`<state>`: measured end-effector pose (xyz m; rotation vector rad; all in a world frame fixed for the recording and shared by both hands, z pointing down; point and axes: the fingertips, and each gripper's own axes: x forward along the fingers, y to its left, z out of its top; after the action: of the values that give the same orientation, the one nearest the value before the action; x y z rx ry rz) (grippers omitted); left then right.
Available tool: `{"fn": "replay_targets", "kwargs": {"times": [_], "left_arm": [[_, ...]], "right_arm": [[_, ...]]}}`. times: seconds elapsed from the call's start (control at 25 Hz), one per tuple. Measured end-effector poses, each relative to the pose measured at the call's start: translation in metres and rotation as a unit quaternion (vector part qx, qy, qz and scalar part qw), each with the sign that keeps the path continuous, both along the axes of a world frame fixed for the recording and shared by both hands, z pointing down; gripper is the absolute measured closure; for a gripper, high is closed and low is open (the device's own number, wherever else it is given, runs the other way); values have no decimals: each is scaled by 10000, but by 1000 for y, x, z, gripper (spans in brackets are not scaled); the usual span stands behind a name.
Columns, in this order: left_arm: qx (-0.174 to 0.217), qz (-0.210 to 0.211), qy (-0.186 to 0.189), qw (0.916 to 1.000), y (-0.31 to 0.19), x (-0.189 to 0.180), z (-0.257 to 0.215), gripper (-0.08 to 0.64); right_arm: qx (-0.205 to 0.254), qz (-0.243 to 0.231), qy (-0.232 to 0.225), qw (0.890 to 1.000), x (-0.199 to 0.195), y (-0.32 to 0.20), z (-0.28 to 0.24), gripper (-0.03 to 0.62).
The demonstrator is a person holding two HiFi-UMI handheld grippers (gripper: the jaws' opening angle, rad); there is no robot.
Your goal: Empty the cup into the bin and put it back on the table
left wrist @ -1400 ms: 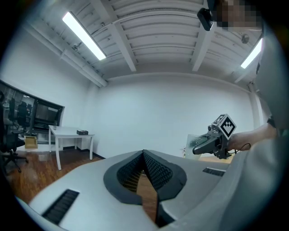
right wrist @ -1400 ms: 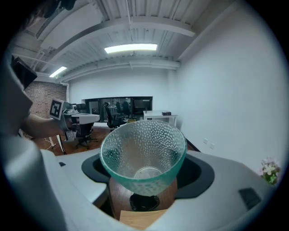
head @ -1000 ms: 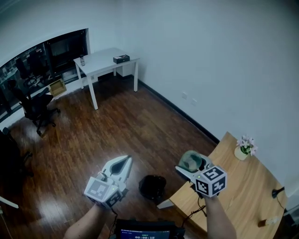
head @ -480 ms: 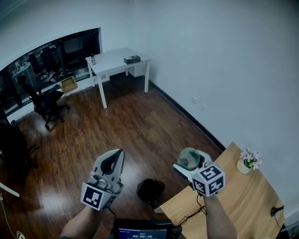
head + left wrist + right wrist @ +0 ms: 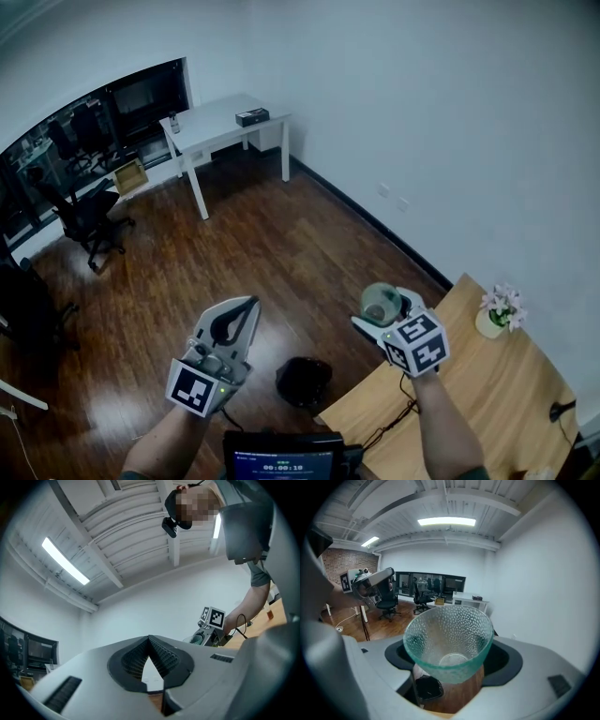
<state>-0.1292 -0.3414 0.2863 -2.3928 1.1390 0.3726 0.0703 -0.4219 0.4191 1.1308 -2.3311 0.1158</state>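
Observation:
A clear dimpled glass cup [image 5: 380, 301] sits upright between the jaws of my right gripper [image 5: 386, 311], which is shut on it. In the right gripper view the cup [image 5: 448, 632] fills the middle and I see nothing inside it. It hangs above the floor beside the corner of the wooden table [image 5: 469, 384]. The black bin [image 5: 305, 380] stands on the floor below and to the left of the cup, and it shows as a dark shape [image 5: 427, 687] under the glass. My left gripper [image 5: 249, 303] is raised to the left of the bin, shut and holding nothing, its pads [image 5: 159, 656] meeting at the tip.
A small pot of pink flowers [image 5: 495, 313] stands on the wooden table near the wall. A white desk [image 5: 225, 122] with a dark box is at the far wall, and office chairs [image 5: 89, 216] are at the left. Dark wood floor lies between.
My right gripper has carried the cup a little to the left, off the table corner. My left gripper has risen and rolled.

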Motion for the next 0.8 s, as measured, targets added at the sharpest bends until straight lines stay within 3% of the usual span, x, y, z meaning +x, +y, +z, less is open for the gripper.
{"fn": "replay_targets", "kwargs": {"times": [0.28,0.48,0.8], "left_arm": [[32,403,-193,9990,-9,2,1,569],[16,514,-290,9983,-17,-3,5,569],[27,638,-275,9976,-21,-11,5,569]], "right_arm": [[111,330,798,9962,7,-11,-3,199],[256,393,1578,9864,12,-24,-10,199],[327,318,2313,9718,5,-32,-15,198]]}}
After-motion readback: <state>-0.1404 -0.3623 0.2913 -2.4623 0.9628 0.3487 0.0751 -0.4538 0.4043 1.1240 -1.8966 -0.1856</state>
